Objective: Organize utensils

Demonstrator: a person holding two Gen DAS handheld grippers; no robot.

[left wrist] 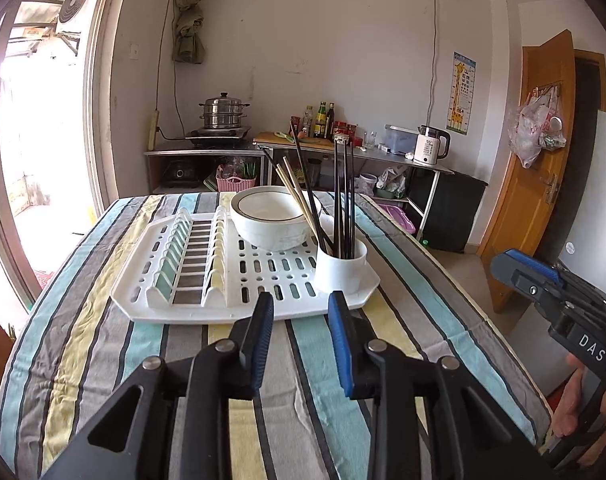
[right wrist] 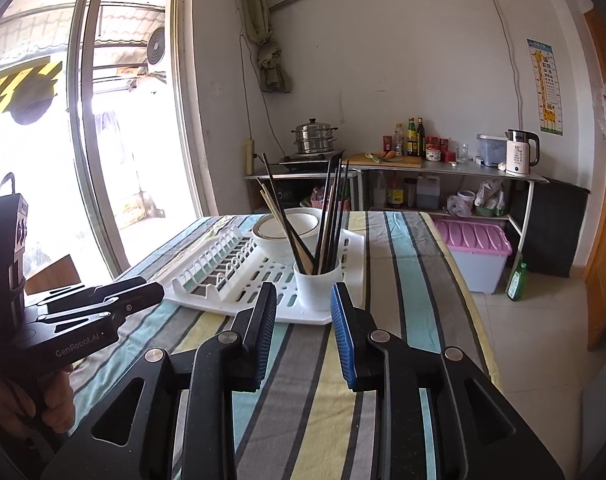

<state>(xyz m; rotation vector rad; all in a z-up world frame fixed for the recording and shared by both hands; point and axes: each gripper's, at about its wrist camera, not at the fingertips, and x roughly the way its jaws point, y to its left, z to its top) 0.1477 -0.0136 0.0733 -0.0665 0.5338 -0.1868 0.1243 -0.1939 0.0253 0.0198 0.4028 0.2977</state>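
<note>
A white dish rack (left wrist: 207, 308) (right wrist: 239, 296) lies on the striped tablecloth. At its near right corner stands a white cup (left wrist: 339, 270) (right wrist: 318, 285) with several black and wooden chopsticks (left wrist: 343, 200) (right wrist: 331, 216) upright in it. A white bowl (left wrist: 273, 216) (right wrist: 285, 228) sits on the rack behind the cup. My left gripper (left wrist: 301, 308) hovers open over the cloth just short of the rack, nothing between its fingers. My right gripper (right wrist: 303, 300) is open and empty too, its tips framing the cup from in front without touching it.
The striped table (left wrist: 83, 360) (right wrist: 415, 280) drops off to tiled floor on the right, where a pink-lidded bin (right wrist: 477, 248) and a green bottle (right wrist: 517, 280) stand. A metal counter (left wrist: 343, 152) with pot, bottles and kettle runs along the back wall. A glass door is at left.
</note>
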